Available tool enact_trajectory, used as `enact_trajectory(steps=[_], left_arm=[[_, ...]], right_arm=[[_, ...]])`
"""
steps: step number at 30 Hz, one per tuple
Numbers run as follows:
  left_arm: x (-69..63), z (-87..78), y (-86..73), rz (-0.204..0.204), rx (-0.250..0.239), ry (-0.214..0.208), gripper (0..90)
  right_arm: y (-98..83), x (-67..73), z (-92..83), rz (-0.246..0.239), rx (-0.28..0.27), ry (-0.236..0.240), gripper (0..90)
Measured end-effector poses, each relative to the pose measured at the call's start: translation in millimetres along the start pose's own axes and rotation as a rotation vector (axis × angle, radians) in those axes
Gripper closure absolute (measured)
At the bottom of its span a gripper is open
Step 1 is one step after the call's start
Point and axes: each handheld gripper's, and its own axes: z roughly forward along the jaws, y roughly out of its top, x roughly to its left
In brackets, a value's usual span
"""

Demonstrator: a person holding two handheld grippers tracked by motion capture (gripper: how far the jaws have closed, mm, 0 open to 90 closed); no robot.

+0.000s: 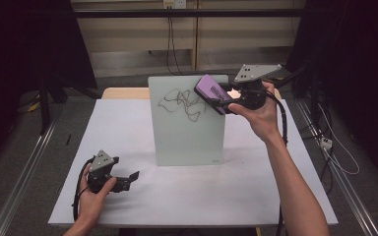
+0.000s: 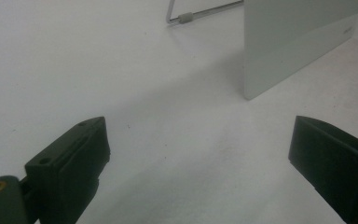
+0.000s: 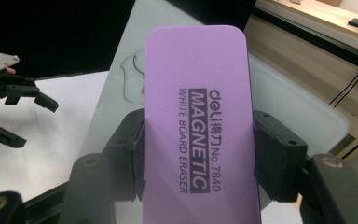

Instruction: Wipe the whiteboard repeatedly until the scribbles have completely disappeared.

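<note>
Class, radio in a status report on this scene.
Right gripper shut on purple whiteboard eraser, at scribbled board top. Left gripper open, idle over table. Nothing in the way.

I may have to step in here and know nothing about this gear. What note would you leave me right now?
Right tongs: shut on the purple eraser, held up at the whiteboard's top right corner.
Left tongs: open, empty, resting low on the table at front left.
Whiteboard: stands upright mid-table; black scribble near its top.
Done: eraser picked up.
Left: the scribble looks unwiped; probably rub it off, then set the eraser down.
</note>
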Motion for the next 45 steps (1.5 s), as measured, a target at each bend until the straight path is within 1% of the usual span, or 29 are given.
enact_trajectory(steps=[3, 5, 7, 9, 12, 20, 26, 32, 38, 43, 45], left_arm=[[-0.2, -0.1, -0.6, -0.005, -0.002, -0.001, 5.0], [-0.7, -0.2, -0.7, -0.011, -0.006, 0.001, 4.9], [-0.6, -0.4, -0.3, -0.005, -0.005, 0.003, 5.0], [-0.8, -0.4, 0.2, 0.001, 0.000, 0.003, 5.0], [-1.4, 0.2, 0.1, 0.003, 0.002, -0.002, 4.9], [-0.4, -0.2, 0.0, 0.001, 0.002, 0.005, 5.0], [-0.3, -0.7, -0.1, -0.002, -0.002, 0.010, 5.0], [-1.1, -0.6, 0.2, 0.004, 0.002, 0.007, 5.0], [-0.3, -1.6, -0.1, 0.001, -0.001, 0.009, 5.0], [-0.9, -1.1, 0.2, 0.000, -0.005, 0.009, 5.0], [-0.5, -1.1, 0.1, 0.003, -0.003, 0.008, 5.0]], right_arm=[[0.2, -1.8, 0.3, -0.005, 0.000, -0.007, 41.7], [-0.1, 0.1, 2.1, -0.015, 0.013, -0.018, 41.8], [-0.4, 0.9, 2.9, -0.024, 0.023, -0.025, 41.8], [-0.5, 1.4, 3.0, -0.019, 0.023, -0.026, 41.8], [-0.1, 2.9, 3.5, -0.033, 0.037, -0.035, 41.9], [-3.7, 7.3, 7.7, -0.044, 0.051, -0.039, 41.9], [-11.7, 13.1, 12.9, -0.043, 0.055, -0.024, 41.9], [-19.2, 21.1, 18.8, -0.056, 0.082, -0.014, 42.0], [-27.2, 28.8, 24.9, -0.059, 0.106, 0.003, 42.0], [-31.1, 35.3, 29.9, -0.075, 0.137, 0.013, 42.0], [-31.9, 37.1, 31.1, -0.073, 0.143, 0.015, 42.0]])
